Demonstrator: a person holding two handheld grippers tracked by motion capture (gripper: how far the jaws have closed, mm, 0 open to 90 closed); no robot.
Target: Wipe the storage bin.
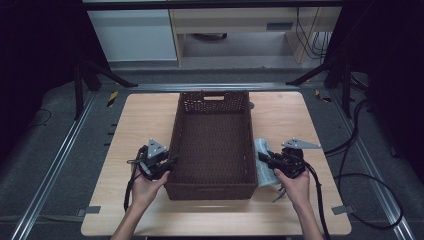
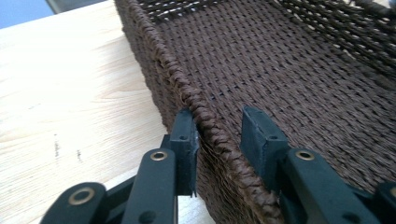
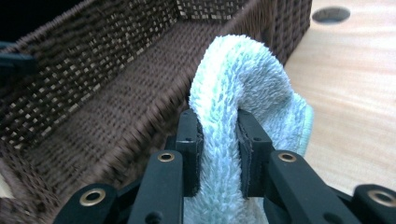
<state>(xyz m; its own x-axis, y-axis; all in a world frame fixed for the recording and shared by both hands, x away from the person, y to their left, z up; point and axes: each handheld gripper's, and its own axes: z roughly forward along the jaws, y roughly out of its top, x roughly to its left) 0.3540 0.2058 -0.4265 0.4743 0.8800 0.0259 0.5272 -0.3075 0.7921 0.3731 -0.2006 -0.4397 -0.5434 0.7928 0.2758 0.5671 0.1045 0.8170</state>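
A dark brown woven basket point(image 1: 210, 191) stands in the middle of the wooden table, with nothing inside it. My left gripper point(image 1: 168, 162) straddles the basket's left rim point(image 2: 205, 121): one pad touches the outer side, the other stands off from the inner side, so the gripper is open. My right gripper point(image 1: 263, 157) is beside the basket's right wall point(image 3: 93, 93). It is shut on a fluffy pale green-white towel point(image 3: 243, 70), which arches up over the jaws. In the high view the towel point(image 1: 263, 170) hangs against the outside of that wall.
The light wooden table point(image 1: 135, 125) has bare strips left, right and in front of the basket. A round hole point(image 3: 330, 14) lies in the tabletop beyond the towel. Black cables point(image 1: 360, 180) trail off the right edge. Metal rails and dark frame legs flank the table.
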